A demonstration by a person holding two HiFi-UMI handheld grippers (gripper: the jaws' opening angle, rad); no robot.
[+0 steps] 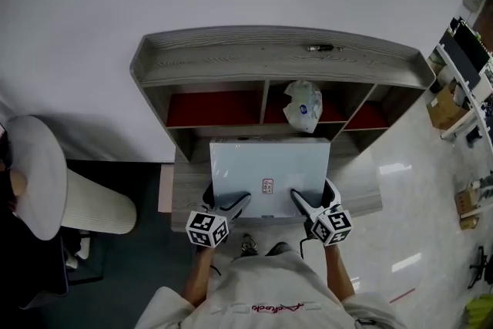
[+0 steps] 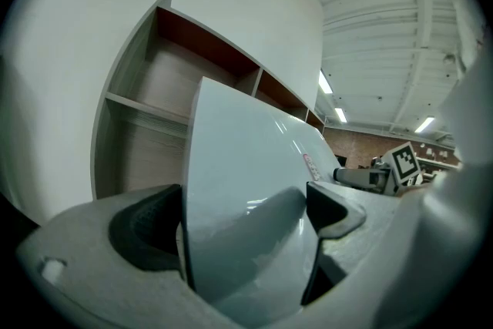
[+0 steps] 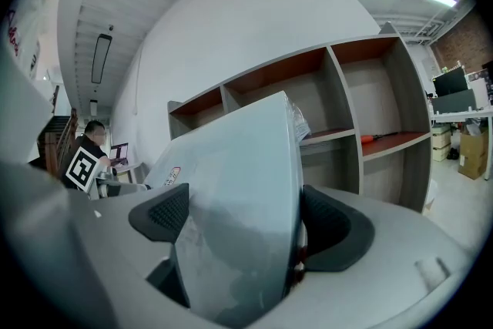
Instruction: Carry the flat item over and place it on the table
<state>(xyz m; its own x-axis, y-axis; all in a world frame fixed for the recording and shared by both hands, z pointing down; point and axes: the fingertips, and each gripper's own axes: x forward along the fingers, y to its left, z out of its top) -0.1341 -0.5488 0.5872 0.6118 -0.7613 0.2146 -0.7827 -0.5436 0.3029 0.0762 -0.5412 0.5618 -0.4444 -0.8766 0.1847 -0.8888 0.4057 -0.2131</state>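
Note:
A flat pale blue-grey box [image 1: 269,166] with a small red label is held level in front of the shelf unit, over its lower desk surface [image 1: 362,200]. My left gripper [image 1: 235,204] is shut on the box's near left edge, and my right gripper [image 1: 299,202] is shut on its near right edge. In the left gripper view the flat box [image 2: 246,189] fills the gap between the dark pads [image 2: 146,227]. The right gripper view shows the box [image 3: 239,219] clamped between its pads [image 3: 327,231] the same way.
A grey wooden shelf unit [image 1: 277,58] with red-backed compartments stands against the white wall. A white plastic bag [image 1: 303,105] sits in the middle compartment. A small dark object [image 1: 320,48] lies on top. A white round chair [image 1: 38,173] is at left; cluttered desks [image 1: 462,65] at right.

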